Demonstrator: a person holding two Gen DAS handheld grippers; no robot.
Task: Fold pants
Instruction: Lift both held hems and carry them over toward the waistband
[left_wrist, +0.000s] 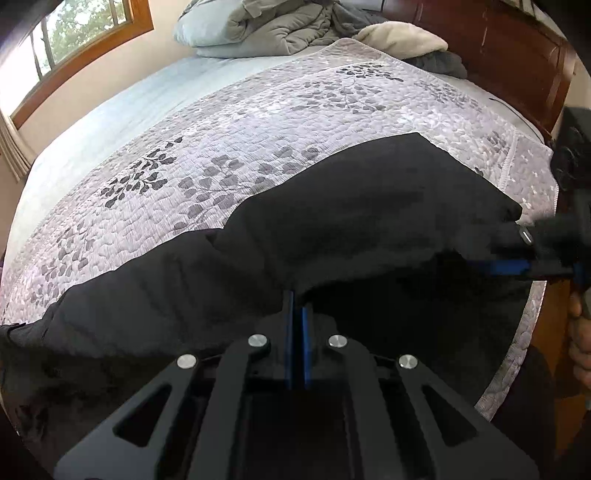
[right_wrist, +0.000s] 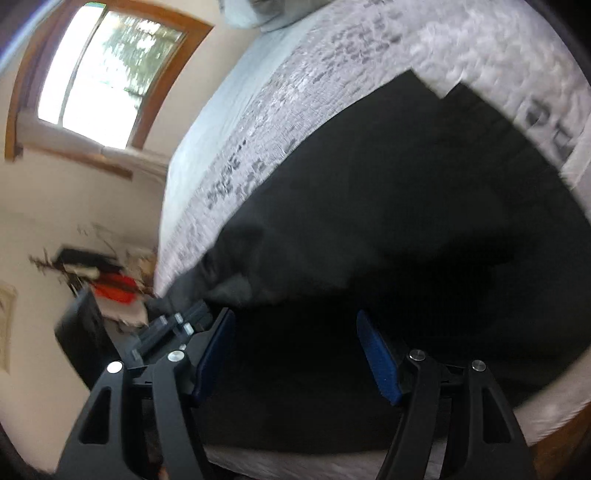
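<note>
Black pants (left_wrist: 369, 206) lie spread across a grey leaf-patterned quilt (left_wrist: 258, 129). My left gripper (left_wrist: 297, 299) is shut, its blue pads pinching a raised fold of the pants near their near edge. At the right of the same view my right gripper (left_wrist: 476, 254) reaches in over the pants, blurred. In the right wrist view that gripper (right_wrist: 295, 347) stands open just above the pants (right_wrist: 406, 221), with only dark cloth below the gap and nothing between the pads. The left gripper's black frame (right_wrist: 166, 332) shows beside it on the left.
A heap of pillows and blankets (left_wrist: 277, 26) fills the far end of the bed, against a dark wooden headboard (left_wrist: 498, 48). A window (left_wrist: 74, 33) is on the left wall. A hand (left_wrist: 580, 332) shows at the right edge. Dark furniture with red items (right_wrist: 110, 291) stands beside the bed.
</note>
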